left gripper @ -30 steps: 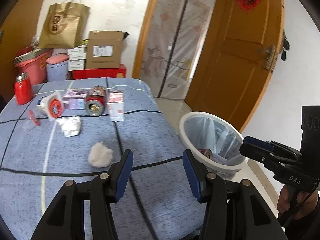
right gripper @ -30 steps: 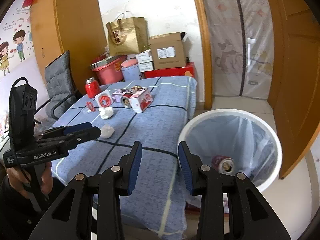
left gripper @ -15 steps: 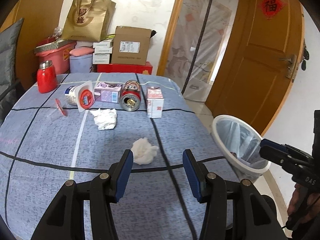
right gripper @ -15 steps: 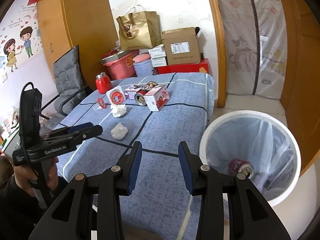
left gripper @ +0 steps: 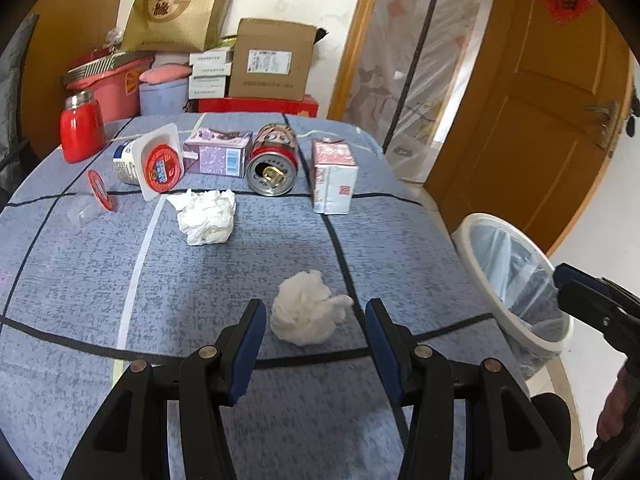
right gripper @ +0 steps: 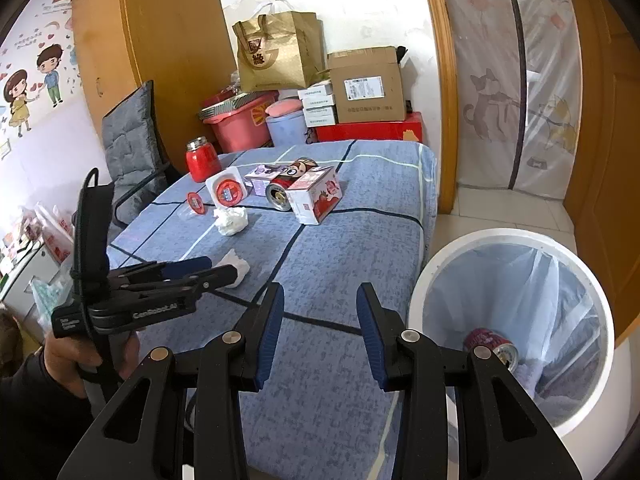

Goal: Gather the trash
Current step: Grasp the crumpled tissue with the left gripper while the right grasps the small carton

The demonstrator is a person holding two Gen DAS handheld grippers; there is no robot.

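Left wrist view: the left gripper (left gripper: 316, 318) hangs low over the table (left gripper: 100, 280), which has a blue woven cloth with dark lines. Its fingers (left gripper: 250, 328) are spread wide, and a fluffy white wad (left gripper: 306, 314) lies on the cloth just ahead of them, near the middle of the gap, not touched. Farther back lies a crumpled tissue (left gripper: 206, 216), flatter and more folded. Behind it is a row: a round yogurt cup (left gripper: 150, 164) on its side, a purple carton (left gripper: 218, 152), a metal can (left gripper: 274, 166) lying with its opening toward the camera, and a red-white carton (left gripper: 332, 176) standing. A glossy red jar (left gripper: 80, 126) stands at the far left edge.

In the right wrist view the right gripper (right gripper: 320, 326) is held above the near right part of the table, fingers apart and holding nothing. The white round bin (right gripper: 512, 240) with a thin plastic liner stands on the floor just beside the table's right edge; one can (right gripper: 492, 346) lies in its bottom. The cloth between wad and bin side is bare.
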